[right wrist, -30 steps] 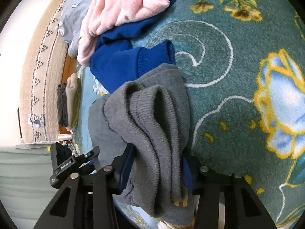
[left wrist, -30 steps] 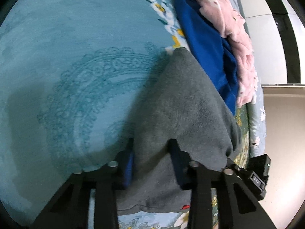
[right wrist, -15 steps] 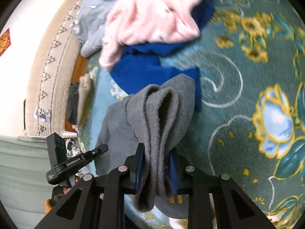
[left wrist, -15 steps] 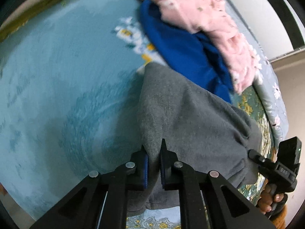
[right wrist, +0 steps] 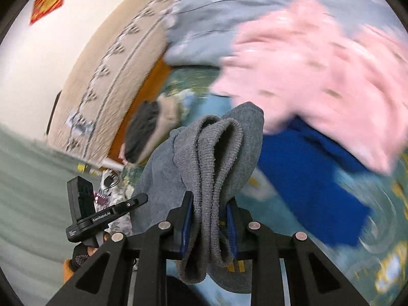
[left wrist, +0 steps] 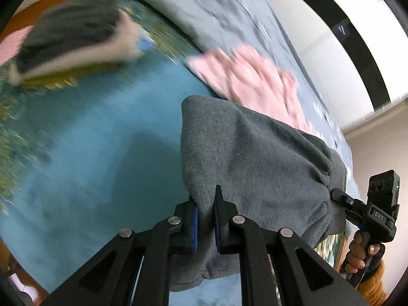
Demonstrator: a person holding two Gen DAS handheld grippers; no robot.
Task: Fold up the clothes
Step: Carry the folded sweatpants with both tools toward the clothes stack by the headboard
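A: The left gripper (left wrist: 206, 219) is pinched tight on a thin fold of the grey garment (left wrist: 255, 158), blue pads pressing the cloth from both sides.

B: And the right gripper (right wrist: 209, 219) is clamped on the thick ribbed hem of that same grey garment (right wrist: 216, 150), several layers bunched between its pads, so its jaws stand a bit wider.

A: The cloth stretches between the two. In the left wrist view the right gripper (left wrist: 339, 196) bites the far corner, with the person's hand (left wrist: 362, 252) on its handle and an orange sleeve (left wrist: 374, 285) below.

B: The garment hangs up off the teal bedspread (left wrist: 102, 140), its lower edge drooping under the left jaws.

A: Behind it lies a pink garment (left wrist: 255, 81), blurred, and beyond that a pale blue quilt (left wrist: 224, 15).

B: From the right side a blue garment (right wrist: 306, 178) sits under the pink one (right wrist: 318, 71).

A: Far left, a folded stack (left wrist: 74, 38), dark grey over beige, rests near the bed's edge.

B: The other gripper (right wrist: 107, 216) shows at the lower left of the right wrist view.
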